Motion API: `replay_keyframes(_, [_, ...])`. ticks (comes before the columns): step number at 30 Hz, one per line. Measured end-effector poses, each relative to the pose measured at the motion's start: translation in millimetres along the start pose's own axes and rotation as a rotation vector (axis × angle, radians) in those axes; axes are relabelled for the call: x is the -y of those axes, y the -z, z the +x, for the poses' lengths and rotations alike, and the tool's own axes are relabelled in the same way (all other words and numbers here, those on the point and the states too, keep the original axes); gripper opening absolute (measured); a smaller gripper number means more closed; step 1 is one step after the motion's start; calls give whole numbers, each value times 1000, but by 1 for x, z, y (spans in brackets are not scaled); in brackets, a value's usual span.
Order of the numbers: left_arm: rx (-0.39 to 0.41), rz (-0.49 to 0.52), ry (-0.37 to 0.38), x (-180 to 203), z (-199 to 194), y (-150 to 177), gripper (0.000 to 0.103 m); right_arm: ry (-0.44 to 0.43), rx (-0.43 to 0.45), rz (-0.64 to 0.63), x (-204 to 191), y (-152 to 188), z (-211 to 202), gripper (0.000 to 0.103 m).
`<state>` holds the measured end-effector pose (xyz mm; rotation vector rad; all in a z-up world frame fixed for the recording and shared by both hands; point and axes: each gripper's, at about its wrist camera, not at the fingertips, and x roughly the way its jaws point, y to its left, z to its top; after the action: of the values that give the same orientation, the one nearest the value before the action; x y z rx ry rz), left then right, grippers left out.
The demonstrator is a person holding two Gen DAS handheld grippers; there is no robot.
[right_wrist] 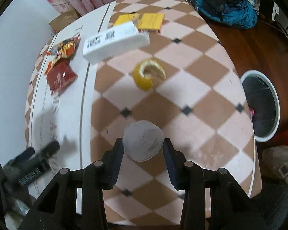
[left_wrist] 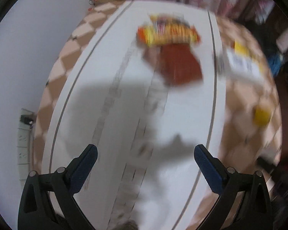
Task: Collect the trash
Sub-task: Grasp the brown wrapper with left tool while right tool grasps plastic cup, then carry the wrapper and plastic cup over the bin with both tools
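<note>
My left gripper [left_wrist: 145, 154] is spread wide, nothing between the blue pads, hanging over the white sheet [left_wrist: 124, 99] that covers the near part of the table, with its shadow falling on that sheet. Ahead of it, all motion-blurred, a yellow-and-orange snack wrapper [left_wrist: 168, 32] lies at the far end of the sheet and a dark red wrapper [left_wrist: 179, 66] touches it on the near side. Over on the right wrist view, my right gripper [right_wrist: 143, 143] is clenched on a crumpled grey ball of trash [right_wrist: 143, 140], one finger pressing each side, held above the checkered tablecloth [right_wrist: 192, 88]. Beyond it a curled yellow peel [right_wrist: 147, 72] sits on the cloth, then a white box with barcodes [right_wrist: 115, 42], and a yellow packet [right_wrist: 150, 22] farther back. The two wrappers lie off to the left on the sheet. Down on the floor, to the right of the table, stands a white-rimmed bin [right_wrist: 261, 105] with a black liner.
</note>
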<state>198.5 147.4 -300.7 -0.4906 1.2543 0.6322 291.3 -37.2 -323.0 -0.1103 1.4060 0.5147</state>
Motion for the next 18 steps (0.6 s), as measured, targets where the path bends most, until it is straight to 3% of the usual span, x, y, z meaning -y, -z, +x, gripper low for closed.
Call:
replay_keyframes(6, [-14, -104, 134, 4, 20, -68, 102, 6, -22, 11, -13, -39, 14, 43])
replay_keyframes(8, [-22, -99, 145, 10, 31, -84, 94, 19, -31, 16, -13, -51, 19, 43])
replay_keyframes(13, [-18, -67, 140, 26, 40, -90, 33, 60, -43, 19, -13, -72, 28, 44])
replay_keyframes(15, [3, -44, 135, 28, 34, -86, 23, 72, -46, 13, -13, -75, 31, 43])
replay_keyframes(18, [29, 8, 111, 29, 22, -76, 19, 74, -45, -1, -12, -75, 32, 43])
